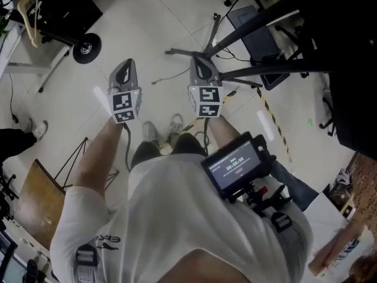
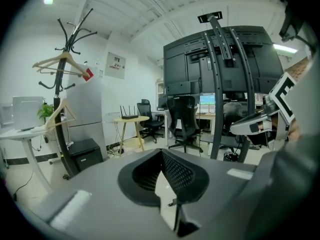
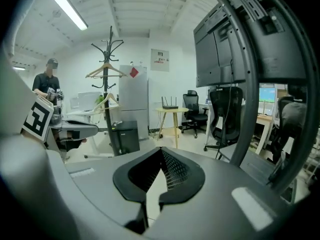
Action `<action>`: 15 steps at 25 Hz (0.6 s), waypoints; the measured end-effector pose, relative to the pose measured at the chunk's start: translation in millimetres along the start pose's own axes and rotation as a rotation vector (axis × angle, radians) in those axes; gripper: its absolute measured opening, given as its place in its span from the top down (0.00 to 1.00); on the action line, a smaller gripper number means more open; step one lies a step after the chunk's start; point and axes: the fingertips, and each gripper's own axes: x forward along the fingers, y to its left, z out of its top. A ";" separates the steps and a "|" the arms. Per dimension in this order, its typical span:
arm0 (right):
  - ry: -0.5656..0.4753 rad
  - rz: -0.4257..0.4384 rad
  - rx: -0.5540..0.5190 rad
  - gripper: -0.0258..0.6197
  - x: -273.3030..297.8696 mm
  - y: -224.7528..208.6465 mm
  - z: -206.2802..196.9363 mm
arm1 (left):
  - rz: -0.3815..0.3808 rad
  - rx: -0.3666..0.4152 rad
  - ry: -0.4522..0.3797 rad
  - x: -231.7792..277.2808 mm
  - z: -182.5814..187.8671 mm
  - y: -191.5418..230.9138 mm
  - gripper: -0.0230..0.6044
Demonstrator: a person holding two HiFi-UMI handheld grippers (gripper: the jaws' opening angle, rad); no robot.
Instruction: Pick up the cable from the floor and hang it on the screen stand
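Left gripper [image 1: 124, 71] held out, jaws together, empty; open floor ahead, thin cable [image 1: 170, 75] lying between both tools; right gripper [image 1: 204, 69] pressed closed, empty, screen stand [image 1: 250, 29] legs crowding its right edge

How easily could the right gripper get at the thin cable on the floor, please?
Probably yes, once lowered: the cable lies on open floor just ahead with nothing over it, but the right gripper has its fingers shut.

The screen stand [image 1: 265, 71] is cut off by the head view's right edge.
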 end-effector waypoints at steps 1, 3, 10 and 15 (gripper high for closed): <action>0.013 0.004 0.002 0.94 8.6 0.2 -14.8 | -0.008 0.006 0.010 8.5 -15.5 -0.3 0.96; 0.037 0.008 0.002 0.94 27.1 -0.6 -46.8 | -0.020 0.020 0.021 26.5 -46.7 -1.1 0.96; 0.094 0.016 0.005 0.94 100.2 -5.0 -177.1 | -0.033 0.040 0.055 90.2 -181.9 3.1 0.96; 0.105 0.009 0.016 0.94 152.7 -10.9 -268.3 | -0.047 0.041 0.102 137.3 -293.7 9.4 0.96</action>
